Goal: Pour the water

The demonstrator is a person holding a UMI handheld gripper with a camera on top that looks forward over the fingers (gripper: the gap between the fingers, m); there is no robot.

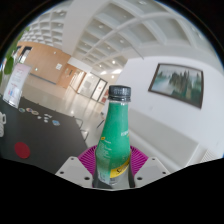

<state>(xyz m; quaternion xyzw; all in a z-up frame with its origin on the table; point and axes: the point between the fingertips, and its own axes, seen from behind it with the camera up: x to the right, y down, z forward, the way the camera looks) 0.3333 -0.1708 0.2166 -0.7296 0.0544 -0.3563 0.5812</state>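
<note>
A green plastic bottle (117, 135) with a black cap stands upright between my fingers, lifted up against a background of wall and ceiling. My gripper (113, 168) is shut on the bottle's lower body, the magenta pads (93, 160) pressing on both sides. The bottle's base is hidden behind the gripper housing. A yellow patch shows on its label low down.
A dark table (30, 135) lies below to the left with small objects and a white cup (2, 124) on it. A framed picture (177, 83) hangs on the white wall to the right. A long corridor runs away beyond the table.
</note>
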